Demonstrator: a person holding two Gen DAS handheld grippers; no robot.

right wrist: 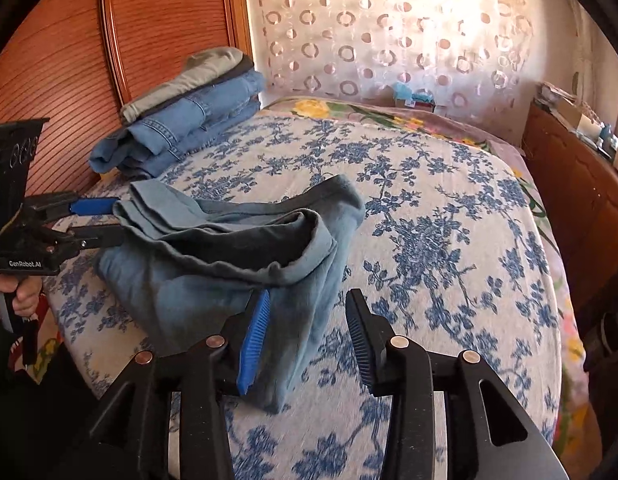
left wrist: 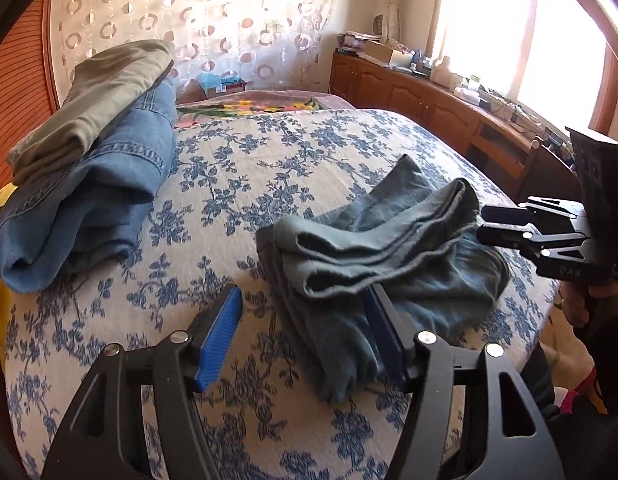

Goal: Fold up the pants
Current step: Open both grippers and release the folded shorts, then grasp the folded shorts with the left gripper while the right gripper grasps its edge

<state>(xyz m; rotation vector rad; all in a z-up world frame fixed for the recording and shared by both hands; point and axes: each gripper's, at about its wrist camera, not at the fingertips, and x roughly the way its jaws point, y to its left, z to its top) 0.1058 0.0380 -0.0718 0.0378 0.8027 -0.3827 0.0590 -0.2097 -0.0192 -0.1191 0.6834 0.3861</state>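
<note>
Black tool arms with blue ribbed pads fill the bottom of both wrist views, over the bed (left wrist: 269, 152), which is covered by a white spread printed with blue flowers. Largest on it is a stack of folded clothes (left wrist: 89, 184) by the far left corner against the wooden headboard (right wrist: 61, 60): blue jeans below, an olive-grey garment on top. The task's thing, the grey-blue pants (left wrist: 373, 248), lies loosely folded in several layers near the bed's near edge, well apart from that stack, with one folded end draped toward the near edge.

On the left tool (left wrist: 305, 336) the fingers stand apart and released; its right pad lies against the left end of the pants, the other over bare spread, and no cloth is pinched. On the right tool (right wrist: 309, 340) the fingers are likewise spread and released; the near end of the pants lies just beside its left pad, with nothing gripped. A hand (right wrist: 23, 300) holds the left tool's handle. A wooden cabinet (left wrist: 429, 96) runs along the bed's far right side under a bright window.
</note>
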